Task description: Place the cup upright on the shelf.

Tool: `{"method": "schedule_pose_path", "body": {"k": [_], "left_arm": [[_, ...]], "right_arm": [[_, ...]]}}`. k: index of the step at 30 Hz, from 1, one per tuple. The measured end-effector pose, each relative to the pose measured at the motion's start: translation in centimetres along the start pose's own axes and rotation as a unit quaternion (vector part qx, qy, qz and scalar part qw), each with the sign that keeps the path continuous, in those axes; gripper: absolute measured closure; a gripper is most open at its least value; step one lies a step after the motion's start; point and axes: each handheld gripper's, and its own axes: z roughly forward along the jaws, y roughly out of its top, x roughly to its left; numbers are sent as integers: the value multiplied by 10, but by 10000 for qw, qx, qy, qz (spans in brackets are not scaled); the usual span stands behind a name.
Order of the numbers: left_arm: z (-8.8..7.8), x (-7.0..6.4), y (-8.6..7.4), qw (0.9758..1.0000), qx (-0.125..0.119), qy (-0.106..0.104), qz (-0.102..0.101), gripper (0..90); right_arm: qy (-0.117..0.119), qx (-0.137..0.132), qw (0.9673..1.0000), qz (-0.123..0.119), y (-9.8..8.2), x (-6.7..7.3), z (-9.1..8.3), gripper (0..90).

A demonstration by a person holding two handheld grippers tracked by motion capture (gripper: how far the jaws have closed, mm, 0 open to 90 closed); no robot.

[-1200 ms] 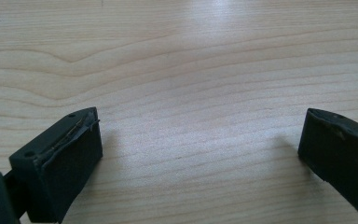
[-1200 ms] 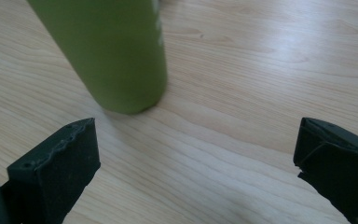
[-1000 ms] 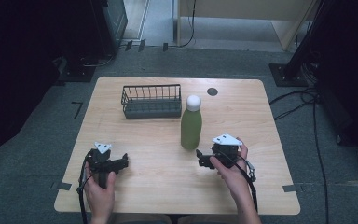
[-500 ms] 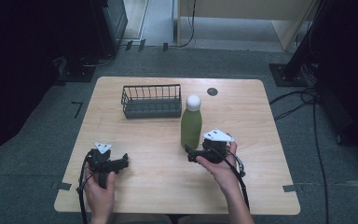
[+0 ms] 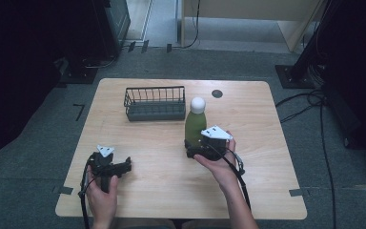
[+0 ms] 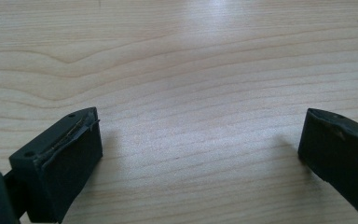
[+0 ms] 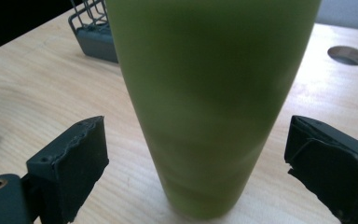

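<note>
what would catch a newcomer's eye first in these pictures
The tall green bottle with a round white cap stands upright mid-table, and the right gripper is at its base, jaws closing in either side of it with gaps left. Behind it, to the left, sits a dark wire basket on the pale wooden table. The left gripper rests open at the near left.

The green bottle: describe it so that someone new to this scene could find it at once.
On the wooden table, look just right of the dark wire basket. The green bottle stands upright there, the tallest thing on the table, with a round white cap.
</note>
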Motion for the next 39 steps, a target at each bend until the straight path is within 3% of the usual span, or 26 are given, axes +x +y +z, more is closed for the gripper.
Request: {"method": "schedule_pose_path", "body": {"k": [20,39], "left_arm": [[0,-1,0,10000,-12,-15,-3,1],[1,-1,0,10000,-12,-32,22,1]], "right_arm": [[-210,-316,9992,157,14,2,17,166],[-246,-400,9989,33,16,3,22,183]]}}
